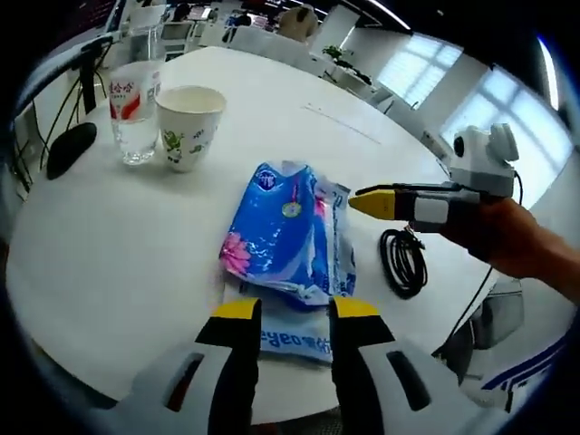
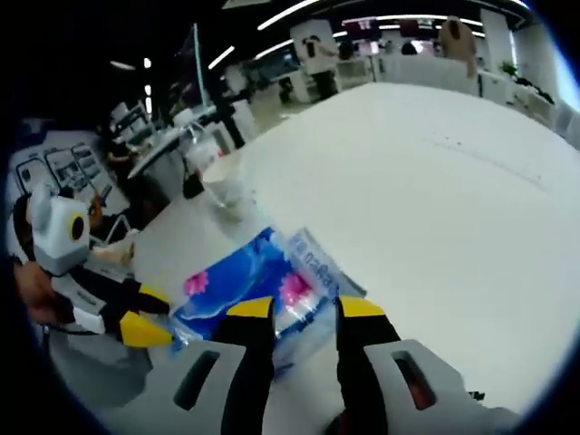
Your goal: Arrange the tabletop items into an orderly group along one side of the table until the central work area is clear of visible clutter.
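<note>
Both tools flank the blue tissue pack (image 1: 288,234) on the white counter (image 1: 118,272).
Left tool (image 1: 287,310) and right tool (image 2: 305,308) gape narrowly, holding nothing; paper cup (image 1: 188,125), water glass (image 1: 134,113) and coiled black cable (image 1: 403,261) sit nearby.

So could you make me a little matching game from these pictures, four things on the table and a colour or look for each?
Things:
1. tissue pack
2. paper cup
3. cable
4. plastic cup

Looks:
A. black, wound into a coil
B. clear, with red print on its side
C. blue with pink flowers
D. white with green print

Pairs: 1-C, 2-D, 3-A, 4-B

All four lie on the white table. The paper cup and the plastic cup stand side by side, and the cable lies beside the tissue pack.
</note>
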Action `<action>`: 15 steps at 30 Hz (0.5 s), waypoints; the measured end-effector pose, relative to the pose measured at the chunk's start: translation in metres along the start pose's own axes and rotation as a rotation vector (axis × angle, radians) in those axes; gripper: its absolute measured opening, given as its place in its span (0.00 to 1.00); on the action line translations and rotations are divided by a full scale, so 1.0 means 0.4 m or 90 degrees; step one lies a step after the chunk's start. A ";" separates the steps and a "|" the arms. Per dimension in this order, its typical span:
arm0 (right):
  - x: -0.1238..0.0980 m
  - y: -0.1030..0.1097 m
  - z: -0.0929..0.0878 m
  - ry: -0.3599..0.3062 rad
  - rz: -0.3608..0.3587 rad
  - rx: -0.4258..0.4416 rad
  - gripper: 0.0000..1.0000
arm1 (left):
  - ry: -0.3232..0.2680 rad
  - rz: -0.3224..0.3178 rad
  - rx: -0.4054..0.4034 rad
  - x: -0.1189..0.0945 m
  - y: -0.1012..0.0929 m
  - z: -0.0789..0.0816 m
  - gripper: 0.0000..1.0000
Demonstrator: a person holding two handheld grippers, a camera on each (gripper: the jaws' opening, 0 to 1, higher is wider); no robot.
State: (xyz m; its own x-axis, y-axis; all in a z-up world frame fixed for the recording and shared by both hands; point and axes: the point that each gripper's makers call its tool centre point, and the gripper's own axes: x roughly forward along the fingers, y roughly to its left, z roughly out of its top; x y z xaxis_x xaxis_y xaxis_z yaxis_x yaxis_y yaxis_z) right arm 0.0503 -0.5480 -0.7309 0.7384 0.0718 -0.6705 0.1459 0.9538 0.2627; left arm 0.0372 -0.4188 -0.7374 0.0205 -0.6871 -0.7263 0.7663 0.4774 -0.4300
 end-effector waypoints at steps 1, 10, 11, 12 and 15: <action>0.008 0.002 0.004 0.002 0.001 -0.006 0.28 | -0.001 0.001 -0.005 0.003 0.001 0.002 0.27; 0.062 0.020 0.047 -0.018 0.018 -0.036 0.22 | 0.003 0.003 -0.013 0.027 -0.001 -0.009 0.23; 0.064 0.026 0.044 -0.014 0.023 -0.038 0.21 | 0.003 0.003 -0.013 0.028 0.000 -0.009 0.22; 0.069 0.030 0.041 -0.013 0.028 -0.040 0.21 | 0.004 0.004 -0.012 0.029 0.001 -0.009 0.22; 0.077 0.031 0.031 -0.007 0.030 -0.038 0.19 | 0.006 0.008 -0.009 0.034 0.008 -0.005 0.20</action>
State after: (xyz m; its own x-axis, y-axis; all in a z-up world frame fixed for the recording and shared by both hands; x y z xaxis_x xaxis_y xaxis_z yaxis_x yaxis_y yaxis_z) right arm 0.0832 -0.5376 -0.7396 0.7510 0.1144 -0.6503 0.0711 0.9652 0.2518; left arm 0.0384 -0.4257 -0.7499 0.0241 -0.6755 -0.7369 0.7569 0.4939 -0.4279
